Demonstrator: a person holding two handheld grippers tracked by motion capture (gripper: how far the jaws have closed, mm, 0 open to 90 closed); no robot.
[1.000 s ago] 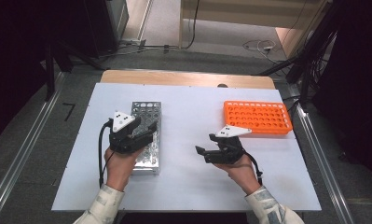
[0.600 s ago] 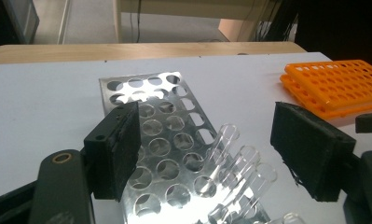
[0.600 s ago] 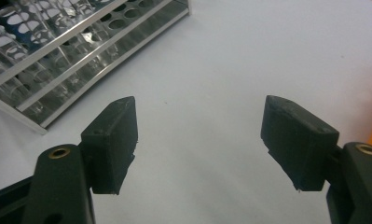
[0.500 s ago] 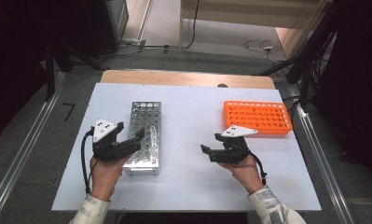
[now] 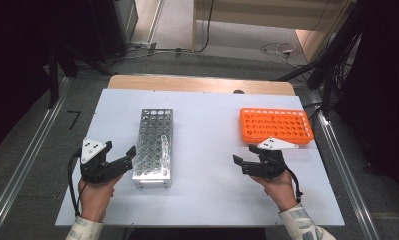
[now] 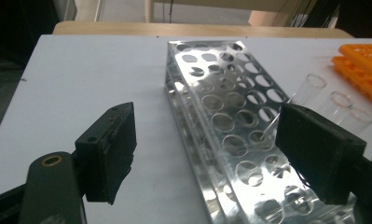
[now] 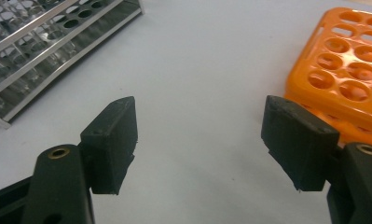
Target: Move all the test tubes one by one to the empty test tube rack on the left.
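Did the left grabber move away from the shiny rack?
Yes. The left gripper was over the metal rack a second ago. Now it has slid off to the rack's left side and nearer the table's front edge, jaws open.

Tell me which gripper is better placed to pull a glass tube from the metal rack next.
Left. The left gripper sits open right beside the metal rack, with the clear tubes just past its jaws. The right gripper is open too, but out over bare table near the orange rack.

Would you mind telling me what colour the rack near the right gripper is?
Bright orange rack; it shows best in the high view.
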